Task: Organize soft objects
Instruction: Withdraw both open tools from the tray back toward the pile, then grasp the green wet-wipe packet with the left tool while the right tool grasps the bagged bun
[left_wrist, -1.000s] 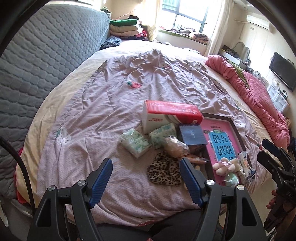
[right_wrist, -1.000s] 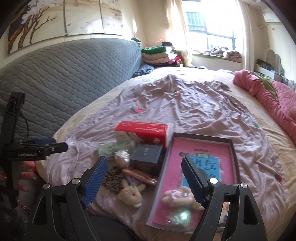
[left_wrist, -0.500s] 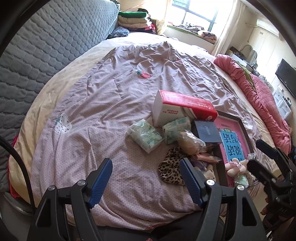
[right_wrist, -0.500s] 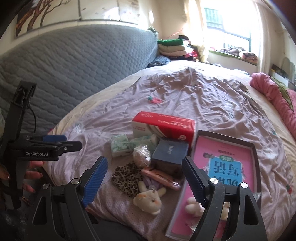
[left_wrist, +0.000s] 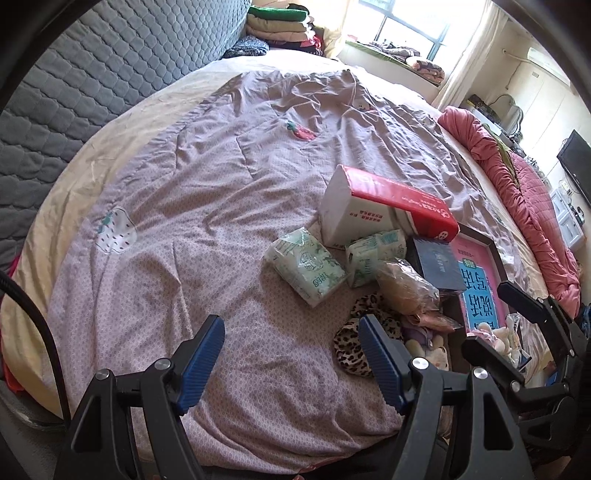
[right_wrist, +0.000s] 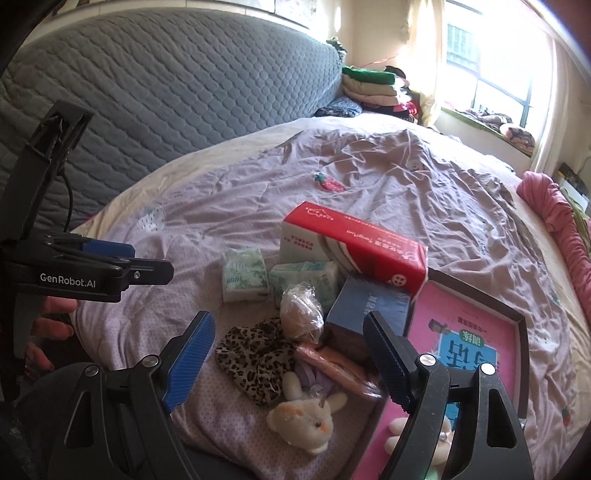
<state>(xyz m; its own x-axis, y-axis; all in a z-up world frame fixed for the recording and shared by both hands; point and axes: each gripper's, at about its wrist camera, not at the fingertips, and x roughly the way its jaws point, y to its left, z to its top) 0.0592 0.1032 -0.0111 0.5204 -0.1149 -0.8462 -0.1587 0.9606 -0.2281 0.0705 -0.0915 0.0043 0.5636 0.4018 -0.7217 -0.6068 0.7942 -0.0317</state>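
A heap of small things lies near the bed's front edge. A red-and-white tissue box (left_wrist: 384, 210) (right_wrist: 351, 247) stands behind two green tissue packs (left_wrist: 308, 267) (right_wrist: 243, 273). In front lie a clear bag with something brown in it (right_wrist: 301, 310), a leopard-print scrunchie (right_wrist: 255, 356) (left_wrist: 354, 345) and a white plush rabbit (right_wrist: 306, 419). My right gripper (right_wrist: 288, 358) hovers open over the scrunchie and rabbit, holding nothing. My left gripper (left_wrist: 291, 350) is open over bare quilt, left of the scrunchie.
A dark blue box (right_wrist: 369, 306) leans on a dark-framed tray (right_wrist: 511, 315) holding a pink book (right_wrist: 469, 350) and another plush toy (left_wrist: 496, 334). The lilac quilt (left_wrist: 221, 184) stretches back to a grey padded headboard (right_wrist: 166, 96). A pink blanket (left_wrist: 517, 192) lies along the right edge.
Both grippers have sunk closer to the heap, and the items look larger. The right view slid left, from over the pink book to over the scrunchie and rabbit. Both jaws kept their width.
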